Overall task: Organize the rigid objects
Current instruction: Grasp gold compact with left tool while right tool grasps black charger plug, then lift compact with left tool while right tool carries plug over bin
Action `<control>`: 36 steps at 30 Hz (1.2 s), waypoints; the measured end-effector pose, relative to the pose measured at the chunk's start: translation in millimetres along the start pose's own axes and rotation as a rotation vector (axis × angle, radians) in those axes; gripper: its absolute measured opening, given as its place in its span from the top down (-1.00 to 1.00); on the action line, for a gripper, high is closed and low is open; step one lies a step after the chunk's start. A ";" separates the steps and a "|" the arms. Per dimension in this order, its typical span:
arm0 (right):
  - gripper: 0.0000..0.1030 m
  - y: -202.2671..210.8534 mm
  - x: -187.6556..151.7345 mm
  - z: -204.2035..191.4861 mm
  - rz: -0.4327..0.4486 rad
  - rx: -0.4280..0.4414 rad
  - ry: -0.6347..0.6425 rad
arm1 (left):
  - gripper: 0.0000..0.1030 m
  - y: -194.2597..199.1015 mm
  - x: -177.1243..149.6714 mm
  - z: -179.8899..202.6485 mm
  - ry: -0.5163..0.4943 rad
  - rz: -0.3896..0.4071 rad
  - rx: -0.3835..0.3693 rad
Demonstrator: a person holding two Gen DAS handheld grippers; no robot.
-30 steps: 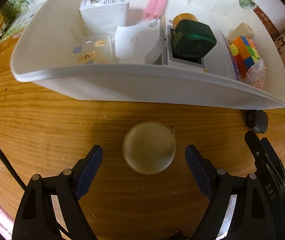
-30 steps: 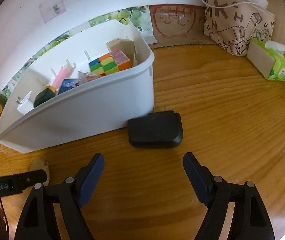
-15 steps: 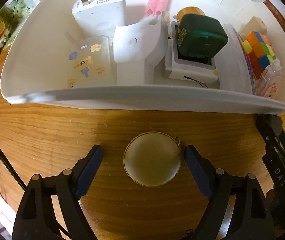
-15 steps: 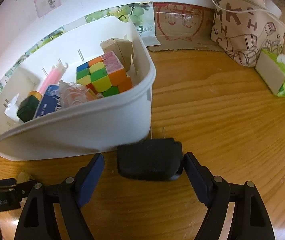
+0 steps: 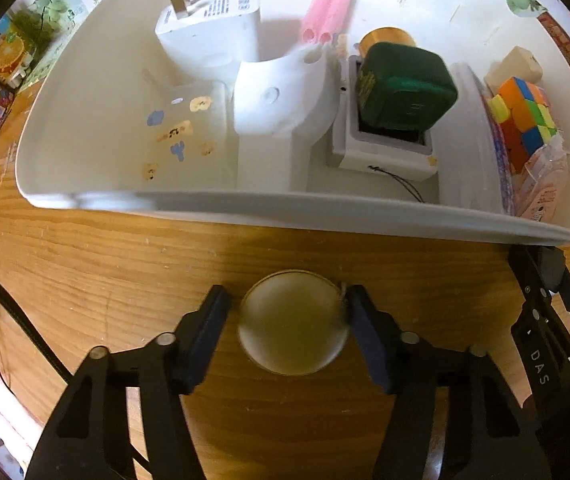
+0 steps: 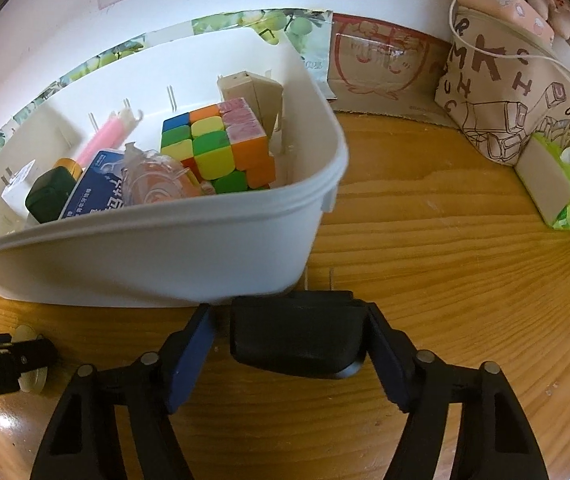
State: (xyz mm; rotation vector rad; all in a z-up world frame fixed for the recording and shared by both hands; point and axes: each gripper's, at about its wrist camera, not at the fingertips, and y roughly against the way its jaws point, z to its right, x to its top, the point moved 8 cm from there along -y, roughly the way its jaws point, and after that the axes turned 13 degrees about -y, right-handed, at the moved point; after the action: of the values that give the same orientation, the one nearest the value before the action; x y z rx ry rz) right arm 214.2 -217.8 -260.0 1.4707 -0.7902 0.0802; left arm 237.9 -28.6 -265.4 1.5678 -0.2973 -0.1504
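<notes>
A round pale disc (image 5: 293, 322) with a gold rim lies on the wooden table in front of the white bin (image 5: 285, 210). My left gripper (image 5: 287, 306) points straight down over it, jaws closing, both pads against the disc's sides. In the right wrist view a black plug adapter (image 6: 297, 332) lies by the bin's (image 6: 157, 240) near wall, prongs toward it. My right gripper (image 6: 287, 322) straddles it with jaws closing. The right pad touches the adapter; a narrow gap remains at the left pad.
The bin holds a white charger (image 5: 209, 28), pink tubes (image 5: 327, 12), a green box (image 5: 401, 88), a colour cube (image 6: 217, 144) and packets. A printed bag (image 6: 509, 92) and a tissue pack (image 6: 561, 188) stand at the back right. Bare wood lies to the right of the bin.
Both grippers' jaws have closed in from wide open, the left onto the disc, the right almost onto the adapter. The right gripper moved forward until the adapter sat between its fingers.
</notes>
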 end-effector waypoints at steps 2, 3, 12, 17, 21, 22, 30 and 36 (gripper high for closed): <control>-0.21 0.7 0.6 1.8 0.003 -0.001 0.000 | -0.15 1.9 -1.6 -3.4 -0.006 0.008 0.002; -0.22 0.3 1.3 1.8 0.002 0.002 0.005 | -0.15 2.5 -1.3 -3.0 -0.008 0.014 0.003; -0.21 3.8 -4.5 0.4 -0.023 0.012 0.039 | -0.15 15.3 -19.9 2.4 -0.007 0.043 0.018; -0.21 12.1 -19.7 -6.8 -0.055 0.018 0.078 | -0.15 13.5 -41.9 -3.0 0.012 0.036 0.013; -0.21 22.3 -39.3 -17.0 -0.086 0.039 0.120 | -0.15 15.4 -57.6 -8.6 0.003 0.028 0.007; -0.21 24.7 -43.9 -19.3 -0.094 0.044 0.130 | -0.14 16.0 -62.1 -11.0 0.009 0.026 0.005; -0.21 40.2 -77.4 -46.2 -0.177 0.100 0.229 | -0.14 25.8 -107.9 -28.5 0.038 0.000 -0.002; -0.21 48.6 -89.1 -68.0 -0.246 0.151 0.278 | -0.14 30.0 -128.8 -49.3 0.085 -0.056 -0.005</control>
State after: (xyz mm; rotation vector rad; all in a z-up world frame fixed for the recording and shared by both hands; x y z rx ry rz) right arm 151.5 -113.0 -258.1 1.6463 -0.3809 0.1569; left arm 125.8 55.0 -246.0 1.5739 -0.1870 -0.1274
